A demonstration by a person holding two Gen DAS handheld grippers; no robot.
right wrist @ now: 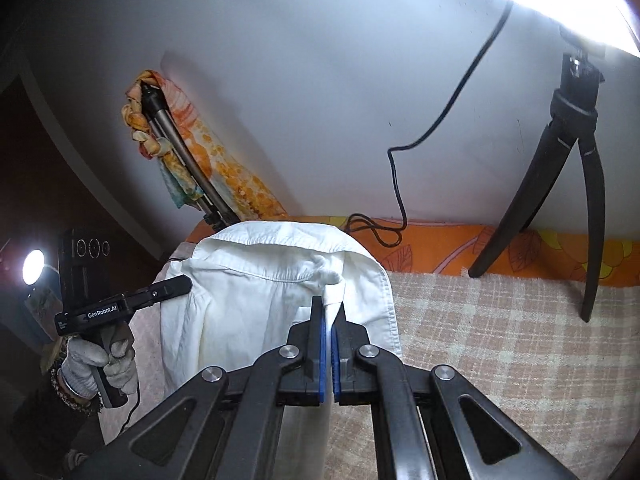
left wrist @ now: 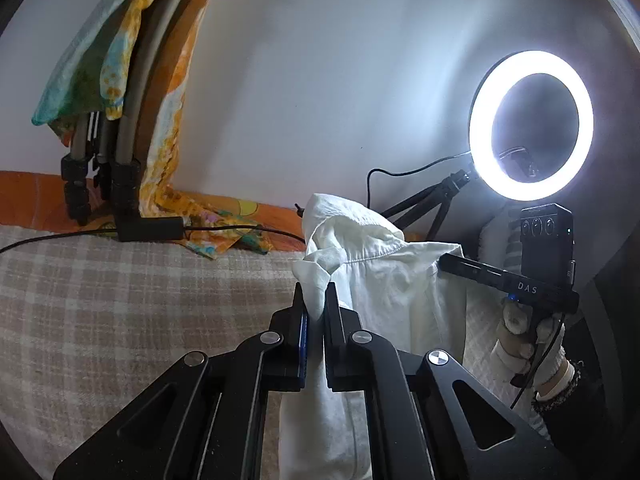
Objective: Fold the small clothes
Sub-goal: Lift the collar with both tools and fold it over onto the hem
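**White shirt held aloft, both grippers clamped on it**

Left gripper (left wrist: 316, 300): fingers (left wrist: 299, 320) pinching a bunched edge of the white shirt (left wrist: 384, 280). Right gripper (right wrist: 330, 320): fingers (right wrist: 318, 332) pressed onto a thin fold of the same shirt (right wrist: 256, 292), just below the collar. Shirt lifted off the checked blanket (left wrist: 140, 300), hanging between the two grippers, collar uppermost, lower cloth trailing down out of view beneath both.

Writing legible:
- "DAS" on the side bar of the right gripper (left wrist: 520, 284), seen from the left wrist.
- "GenRobot.AI" on the side bar of the left gripper (right wrist: 120, 304), seen from the right wrist.

Gloved hands on the handles: right hand (left wrist: 528, 344), left hand (right wrist: 100, 364); beaded bracelet at the left wrist.

Surroundings: lit ring light (left wrist: 531, 125) on a small black tripod (right wrist: 576, 184), standing on the blanket near the wall; black cable (right wrist: 400, 168) trailing down from it. Folded tripod (right wrist: 180, 156) leaning on the wall, wrapped in orange patterned cloth (right wrist: 216, 148). Orange floral sheet (right wrist: 520, 256) along the far edge of the blanket.
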